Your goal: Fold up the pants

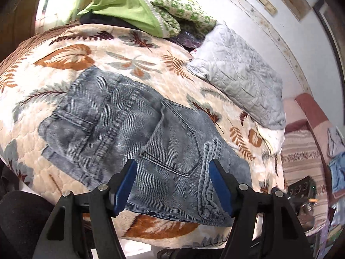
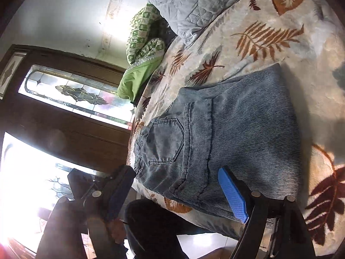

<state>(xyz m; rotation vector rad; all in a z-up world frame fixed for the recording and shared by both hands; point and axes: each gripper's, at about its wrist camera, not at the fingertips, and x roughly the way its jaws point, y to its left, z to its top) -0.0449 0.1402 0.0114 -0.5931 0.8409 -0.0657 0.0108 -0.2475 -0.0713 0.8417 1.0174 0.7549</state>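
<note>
Left tool (image 1: 172, 182) gapes wide over the pants (image 1: 120, 127), gripping nothing; right tool (image 2: 176, 191) spread wide too, empty. Folded grey-blue pants, back pocket up, lie at the bed's (image 1: 151, 64) near edge. Leafy blanket runs bare beyond to a pillow (image 1: 237, 73).

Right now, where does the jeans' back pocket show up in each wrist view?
Left wrist: the back pocket sits at centre, just above the open left gripper.
Right wrist: the back pocket lies left of centre, above the open right gripper.
Shared landmark: grey quilted pillow.
</note>
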